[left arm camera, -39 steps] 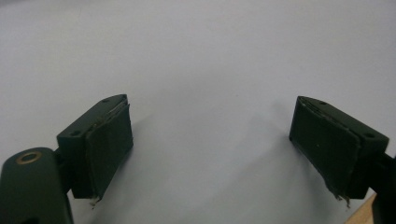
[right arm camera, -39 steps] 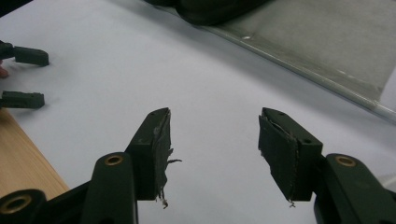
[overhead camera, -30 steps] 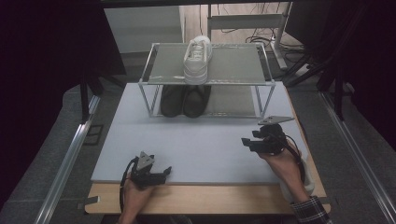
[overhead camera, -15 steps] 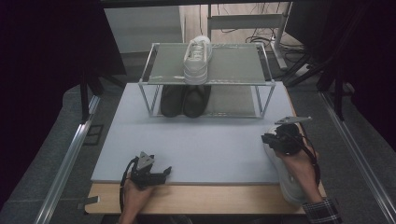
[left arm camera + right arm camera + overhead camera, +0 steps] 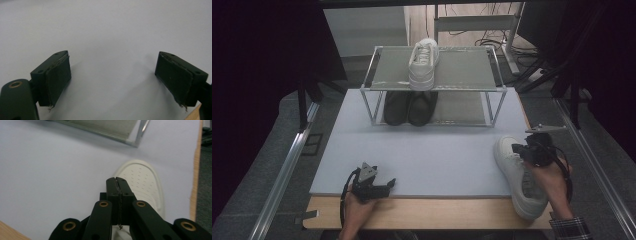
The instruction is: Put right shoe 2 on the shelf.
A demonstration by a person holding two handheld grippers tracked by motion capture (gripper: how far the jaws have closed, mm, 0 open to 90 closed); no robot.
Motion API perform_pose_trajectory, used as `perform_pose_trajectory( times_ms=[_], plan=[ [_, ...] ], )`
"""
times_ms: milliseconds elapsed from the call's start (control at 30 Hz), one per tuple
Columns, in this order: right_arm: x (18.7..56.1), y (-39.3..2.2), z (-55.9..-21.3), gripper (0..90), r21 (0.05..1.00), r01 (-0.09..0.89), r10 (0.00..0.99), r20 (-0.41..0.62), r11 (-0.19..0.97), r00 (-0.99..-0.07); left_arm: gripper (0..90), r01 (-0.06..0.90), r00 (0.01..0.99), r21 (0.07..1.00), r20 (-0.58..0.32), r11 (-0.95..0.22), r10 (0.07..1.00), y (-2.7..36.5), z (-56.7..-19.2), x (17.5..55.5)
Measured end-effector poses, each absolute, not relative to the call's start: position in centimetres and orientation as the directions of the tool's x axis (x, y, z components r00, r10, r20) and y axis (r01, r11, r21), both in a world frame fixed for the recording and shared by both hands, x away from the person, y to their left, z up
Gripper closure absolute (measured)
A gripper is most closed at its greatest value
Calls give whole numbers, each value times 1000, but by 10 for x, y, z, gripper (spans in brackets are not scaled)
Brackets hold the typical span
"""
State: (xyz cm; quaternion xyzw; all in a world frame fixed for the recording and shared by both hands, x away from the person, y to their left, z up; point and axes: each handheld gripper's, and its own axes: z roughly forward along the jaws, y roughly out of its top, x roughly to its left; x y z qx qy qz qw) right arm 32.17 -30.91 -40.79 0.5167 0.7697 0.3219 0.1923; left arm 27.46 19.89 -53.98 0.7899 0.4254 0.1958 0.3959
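Precariously, the right gripper (image 5: 532, 150), jaws pressed together seemingly on a white leather sneaker (image 5: 518, 175), risks dropping it off the near-right table edge, while the left gripper (image 5: 379, 187) rests wide open and empty.

You have one white sneaker (image 5: 518, 175) lying upright at the right front corner of the desk (image 5: 437, 155), its toe pointing away from you and its heel over the wooden front edge. The second white sneaker (image 5: 424, 63) stands on the top level of the metal shoe rack (image 5: 462, 70), toe also pointing away. Under it, on the lower level, a pair of black shoes (image 5: 408, 108) stands side by side, touching.
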Motion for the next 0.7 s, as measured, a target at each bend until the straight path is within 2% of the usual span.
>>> perform_pose_trajectory(
  times_ms=[700],
  plan=[
    [309,-361,-432,896,678,716,961,47,169,-272,128,518,560,792,-29,-323,828,199,-540,274]
  ],
)
